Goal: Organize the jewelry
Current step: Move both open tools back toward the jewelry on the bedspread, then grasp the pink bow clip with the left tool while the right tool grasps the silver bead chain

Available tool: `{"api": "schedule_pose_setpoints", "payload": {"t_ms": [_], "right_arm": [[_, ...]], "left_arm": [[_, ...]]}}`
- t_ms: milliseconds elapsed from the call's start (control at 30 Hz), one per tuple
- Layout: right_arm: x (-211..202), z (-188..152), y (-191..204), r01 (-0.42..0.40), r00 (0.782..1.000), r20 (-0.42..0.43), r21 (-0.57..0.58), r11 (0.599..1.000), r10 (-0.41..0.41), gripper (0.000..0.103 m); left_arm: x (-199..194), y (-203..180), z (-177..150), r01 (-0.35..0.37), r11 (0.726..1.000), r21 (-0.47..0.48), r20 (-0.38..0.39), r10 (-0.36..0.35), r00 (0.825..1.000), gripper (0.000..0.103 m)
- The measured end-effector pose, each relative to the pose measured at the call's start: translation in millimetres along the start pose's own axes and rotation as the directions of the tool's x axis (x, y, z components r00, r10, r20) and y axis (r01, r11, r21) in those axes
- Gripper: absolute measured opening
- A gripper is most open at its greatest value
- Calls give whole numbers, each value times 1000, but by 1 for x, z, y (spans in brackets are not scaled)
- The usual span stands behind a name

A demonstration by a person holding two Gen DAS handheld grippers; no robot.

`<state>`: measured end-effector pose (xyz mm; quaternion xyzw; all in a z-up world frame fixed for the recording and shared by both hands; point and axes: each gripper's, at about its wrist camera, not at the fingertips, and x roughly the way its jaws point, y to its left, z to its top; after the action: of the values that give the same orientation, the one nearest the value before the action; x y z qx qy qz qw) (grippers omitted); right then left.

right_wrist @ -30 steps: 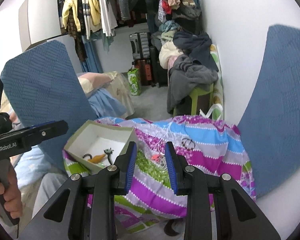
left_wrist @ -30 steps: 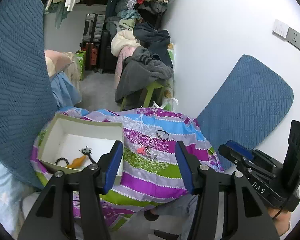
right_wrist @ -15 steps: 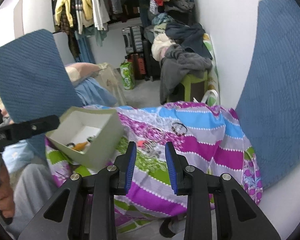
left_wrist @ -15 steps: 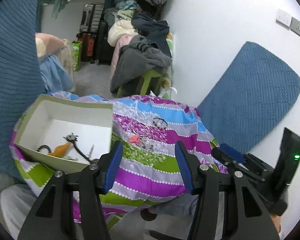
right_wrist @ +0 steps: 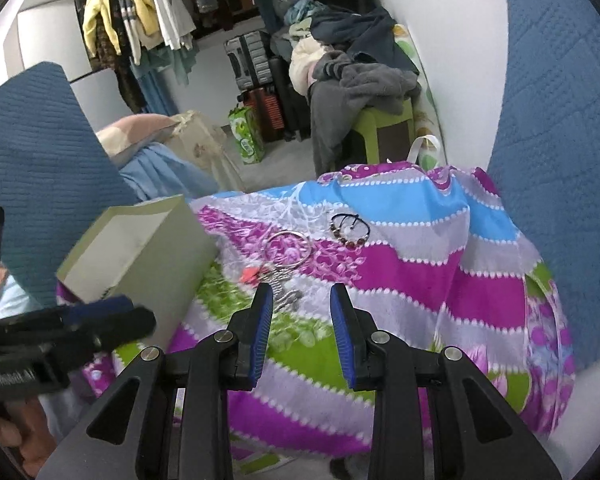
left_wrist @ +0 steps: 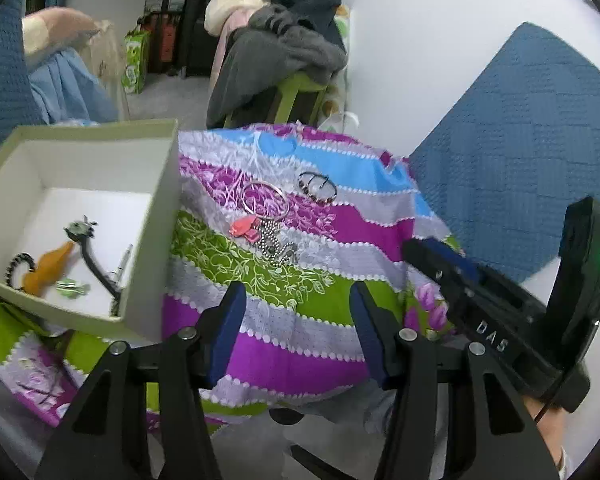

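A pale green open box (left_wrist: 152,216) sits at the left on a striped cloth (left_wrist: 308,312); several small pieces lie inside, among them an orange piece (left_wrist: 48,266) and a black cord (left_wrist: 92,264). On the cloth lie a silver bangle (left_wrist: 265,202), a dark beaded bracelet (left_wrist: 318,188), a red charm (left_wrist: 242,227) and a bead chain (left_wrist: 274,244). My left gripper (left_wrist: 296,300) is open and empty, short of the chain. My right gripper (right_wrist: 300,296) is open and empty, just short of the chain (right_wrist: 286,298); the bangle (right_wrist: 290,249), bracelet (right_wrist: 350,230) and box (right_wrist: 140,248) show beyond it.
Blue quilted cushions (left_wrist: 512,144) stand against the white wall at right and at left (right_wrist: 32,152). A green stool (right_wrist: 384,128) piled with clothes, suitcases and hanging garments fill the back. The right gripper's body (left_wrist: 500,320) shows in the left wrist view.
Both grippers have moved forward and down toward the cloth; the box and jewelry now look larger and closer. Both jaws stay open.
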<state>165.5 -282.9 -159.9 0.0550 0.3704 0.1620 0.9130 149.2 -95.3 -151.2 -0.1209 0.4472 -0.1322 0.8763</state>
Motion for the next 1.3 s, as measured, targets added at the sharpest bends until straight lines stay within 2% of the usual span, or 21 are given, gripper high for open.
{"api": "schedule_pose_setpoints", "payload": {"t_ms": [267, 533, 600, 667, 967, 1100, 1300], "right_arm": [[44, 18, -23, -45, 999, -27, -6, 999, 45, 28], [94, 30, -42, -66, 991, -113, 11, 998, 67, 30], [105, 34, -45, -61, 991, -122, -1, 998, 60, 33], [115, 38, -49, -52, 990, -130, -10, 999, 50, 40], [153, 56, -62, -30, 988, -151, -33, 999, 25, 40], [171, 60, -61, -10, 986, -167, -61, 998, 0, 39], [191, 60, -59, 33, 979, -198, -105, 994, -54, 25]], "left_arm": [[47, 2, 9, -55, 998, -7, -19, 55, 998, 54], [85, 15, 18, -114, 992, -46, -35, 113, 993, 53], [95, 18, 21, -128, 991, -50, -39, 126, 991, 53], [102, 22, 24, -138, 989, -57, -39, 136, 990, 53], [124, 39, 33, -183, 979, -89, -27, 181, 983, 53], [130, 44, 34, -188, 978, -86, -39, 185, 982, 52], [134, 44, 34, -183, 981, -59, -27, 181, 983, 49]]}}
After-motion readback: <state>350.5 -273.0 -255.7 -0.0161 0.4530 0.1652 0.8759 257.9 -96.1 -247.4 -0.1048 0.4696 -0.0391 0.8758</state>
